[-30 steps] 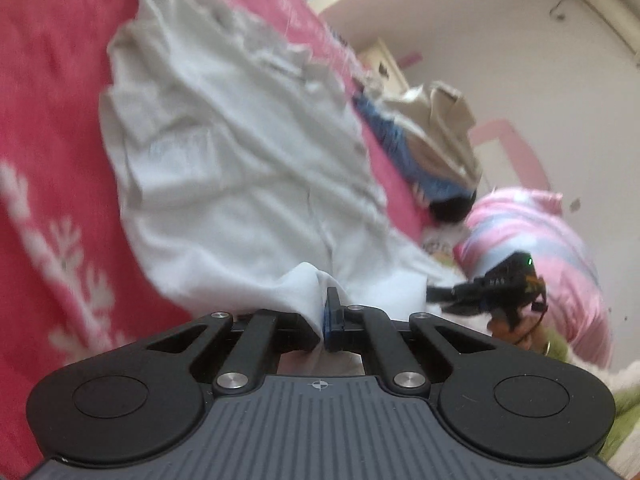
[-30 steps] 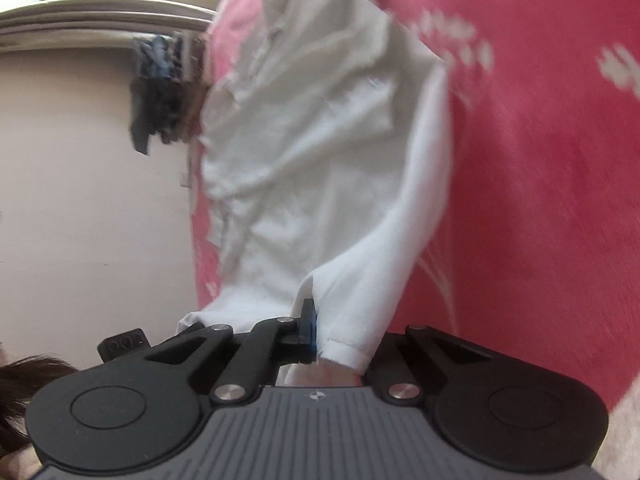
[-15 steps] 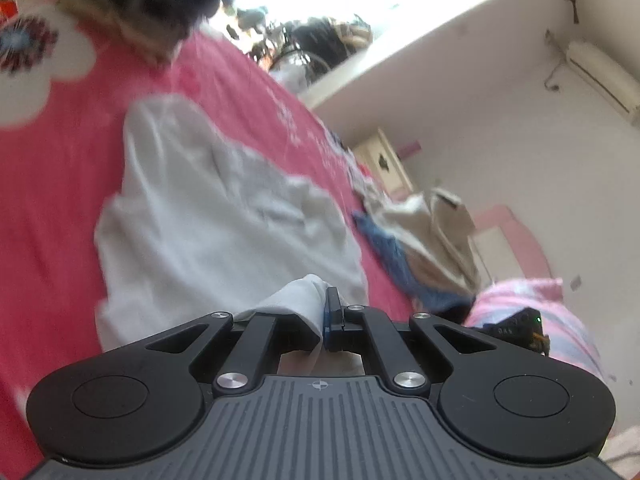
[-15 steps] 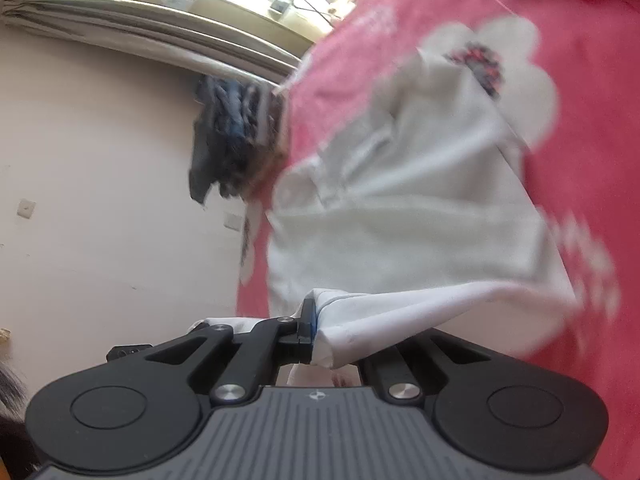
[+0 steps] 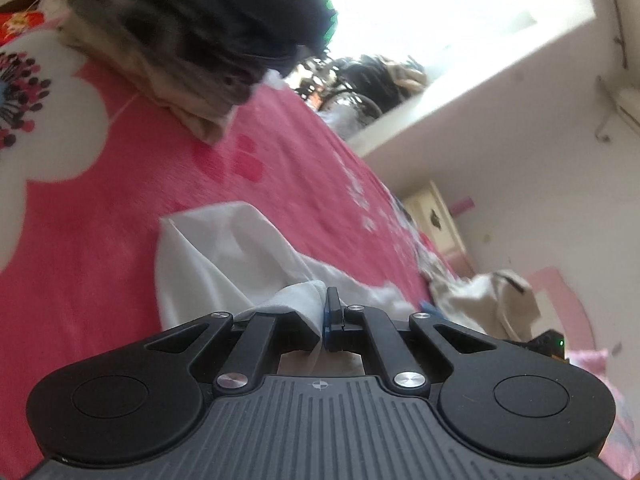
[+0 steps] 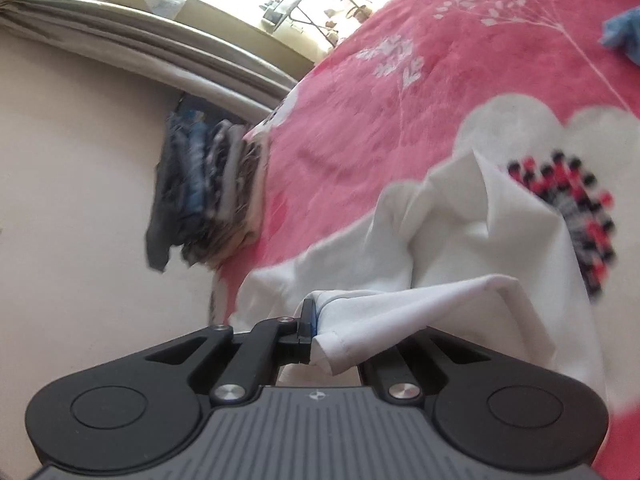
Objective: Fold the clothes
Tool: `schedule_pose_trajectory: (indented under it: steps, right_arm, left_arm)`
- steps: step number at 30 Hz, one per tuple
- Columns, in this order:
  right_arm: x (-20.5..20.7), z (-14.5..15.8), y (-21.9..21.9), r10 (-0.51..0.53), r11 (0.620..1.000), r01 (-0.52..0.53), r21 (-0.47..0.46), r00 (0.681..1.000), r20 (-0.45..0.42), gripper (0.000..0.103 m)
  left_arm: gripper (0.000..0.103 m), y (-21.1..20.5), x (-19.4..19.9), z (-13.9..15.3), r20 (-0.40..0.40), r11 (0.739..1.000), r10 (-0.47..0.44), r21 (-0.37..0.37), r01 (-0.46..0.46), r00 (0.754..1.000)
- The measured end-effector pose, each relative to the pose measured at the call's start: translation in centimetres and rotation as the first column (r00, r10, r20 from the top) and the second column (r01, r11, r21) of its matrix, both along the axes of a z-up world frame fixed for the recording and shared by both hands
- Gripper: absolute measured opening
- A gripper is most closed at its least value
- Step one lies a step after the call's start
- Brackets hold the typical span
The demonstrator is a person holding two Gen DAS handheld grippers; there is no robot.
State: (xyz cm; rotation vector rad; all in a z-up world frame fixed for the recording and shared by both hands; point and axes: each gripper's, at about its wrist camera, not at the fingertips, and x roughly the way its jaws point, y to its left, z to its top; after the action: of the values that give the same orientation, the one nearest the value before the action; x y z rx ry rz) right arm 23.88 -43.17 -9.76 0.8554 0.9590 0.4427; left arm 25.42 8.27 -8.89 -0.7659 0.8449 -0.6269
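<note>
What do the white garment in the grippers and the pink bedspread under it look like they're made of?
White garment: thin woven or knit fabric, probably cotton, matte; it drapes in soft creases and shows a stitched hem at the right gripper. Pink bedspread: looks like plush fleece, with a slightly fuzzy surface and printed white flowers.

White garment (image 5: 224,248), pink blanket (image 6: 360,128) w/ white flowers

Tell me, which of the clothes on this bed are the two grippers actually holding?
The white garment, pinched in both grippers; the dark stack and beige heap lie untouched.
</note>
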Motion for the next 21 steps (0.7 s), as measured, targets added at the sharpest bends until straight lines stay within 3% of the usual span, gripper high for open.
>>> schedule_pose_trajectory:
  steps: [3, 5, 7, 8, 10, 11, 13, 15, 21]
  right_arm:
    - [2.8, -1.9, 0.2, -0.031, 0.999, 0.031, 0.012, 0.999, -0.022, 0.003]
    - [4.3, -3.7, -0.2, -0.053, 0.994, 0.060, 0.087, 0.996, -0.078, 0.005]
    - [5.2, -5.4, -1.1, -0.093, 0.972, 0.121, 0.199, 0.985, -0.146, 0.012]
    - [5.5, -6.2, -1.5, -0.107, 0.953, 0.151, 0.262, 0.979, -0.174, 0.016]
    - [5.6, -7.3, -2.2, -0.150, 0.904, 0.218, 0.368, 0.967, -0.204, 0.058]
    - [5.7, -7.8, -2.6, -0.170, 0.873, 0.251, 0.418, 0.960, -0.222, 0.063]
    - [5.6, -8.8, -3.0, -0.198, 0.813, 0.305, 0.495, 0.946, -0.258, 0.065]
    - [5.5, -9.3, -2.9, -0.205, 0.793, 0.338, 0.507, 0.932, -0.299, 0.069]
    - [4.8, -7.5, -2.8, -0.188, 0.826, 0.293, 0.481, 0.949, -0.254, 0.070]
  left_arm:
    - [0.002, 0.4, 1.9, -1.9, -0.065, 0.999, 0.028, -0.032, -0.030, 0.998]
    - [0.005, 0.7, 3.2, -3.2, -0.109, 0.997, 0.045, -0.055, -0.052, 0.993]
    - [0.023, 1.3, 3.7, -3.9, -0.151, 0.989, 0.056, -0.124, -0.075, 0.987]
    - [0.026, 1.7, 3.8, -4.1, -0.160, 0.982, 0.073, -0.161, -0.099, 0.984]
    - [0.034, 2.3, 4.0, -4.3, -0.178, 0.967, 0.100, -0.215, -0.138, 0.979]
    - [0.035, 2.5, 4.0, -4.3, -0.187, 0.960, 0.110, -0.234, -0.153, 0.976]
    - [0.037, 2.9, 4.1, -4.2, -0.205, 0.945, 0.130, -0.271, -0.184, 0.970]
    - [0.044, 3.3, 4.2, -4.2, -0.224, 0.927, 0.150, -0.308, -0.216, 0.963]
    - [0.050, 4.5, 4.6, -4.1, -0.282, 0.860, 0.201, -0.407, -0.307, 0.938]
